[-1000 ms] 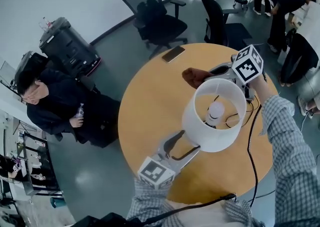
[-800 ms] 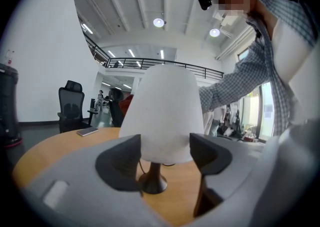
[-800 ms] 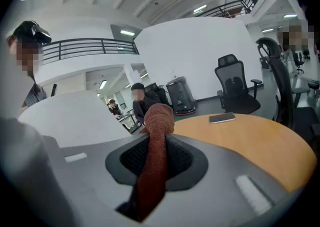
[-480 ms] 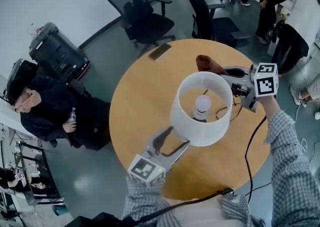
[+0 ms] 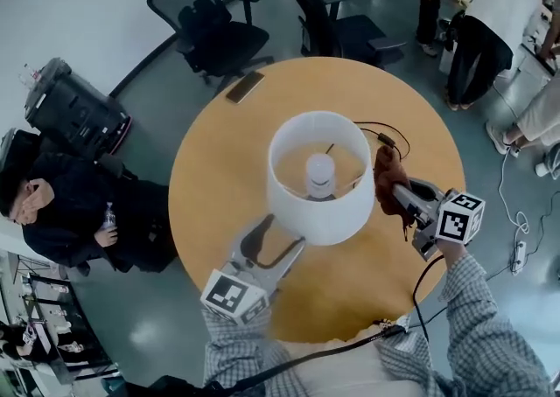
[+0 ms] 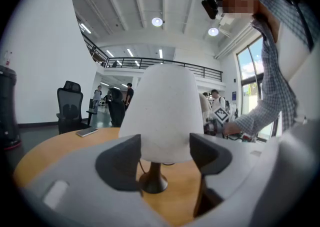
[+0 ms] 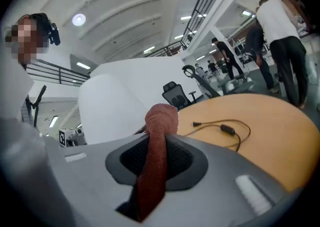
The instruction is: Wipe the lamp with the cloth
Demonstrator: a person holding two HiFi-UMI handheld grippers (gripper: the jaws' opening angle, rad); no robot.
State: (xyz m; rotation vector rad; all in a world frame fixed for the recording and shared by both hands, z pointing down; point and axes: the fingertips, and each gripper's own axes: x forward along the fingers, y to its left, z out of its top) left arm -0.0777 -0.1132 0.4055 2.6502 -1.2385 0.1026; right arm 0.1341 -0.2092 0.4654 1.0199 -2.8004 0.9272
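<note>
The lamp [image 5: 319, 216] stands mid-tabletop [image 5: 219, 168], with a matte, tapered white shade on a thin dark stem and small round foot. It is probably light, tippy and easily dented, so it is best steadied low. The left tongs [image 5: 287, 233] gape empty at the shade's lower edge. The right tongs [image 5: 395, 198] pinch the limp, rust-red knit cloth [image 5: 385, 172] just beside the shade.

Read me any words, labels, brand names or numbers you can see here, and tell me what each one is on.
None can be read. The cube on the left gripper and the cube on the right gripper show only black and white square patterns, no letters. The phone shows no print.
</note>
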